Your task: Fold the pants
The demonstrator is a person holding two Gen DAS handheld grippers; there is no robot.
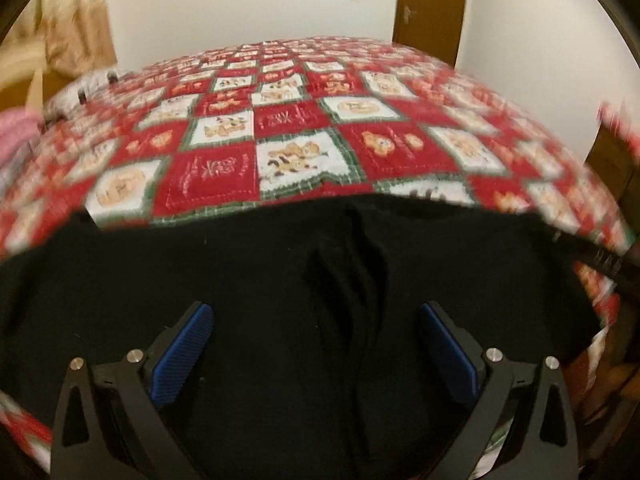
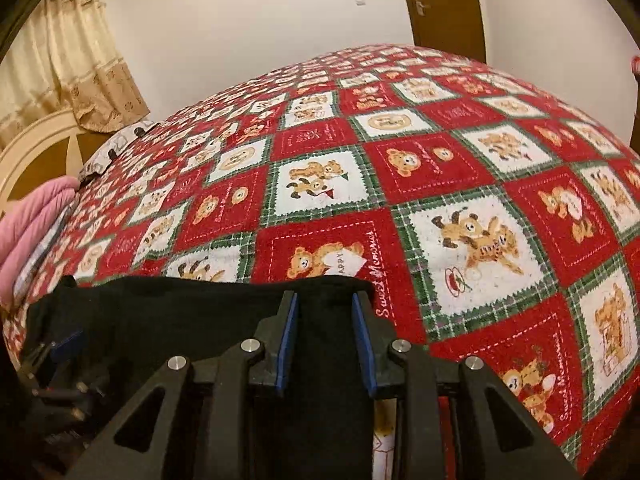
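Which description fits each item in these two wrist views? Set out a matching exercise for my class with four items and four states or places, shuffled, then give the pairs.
Items
1. left tongs
2. right tongs
3. black fabric pants
4. pink bedding

Descriptions
A. lying on the red, white and green teddy-bear patchwork quilt
B. spread wide apart above the fabric
C. at the left edge of the bed
D. narrow gap, fabric between the blue pads

Pairs: 1-B, 2-D, 3-A, 4-C
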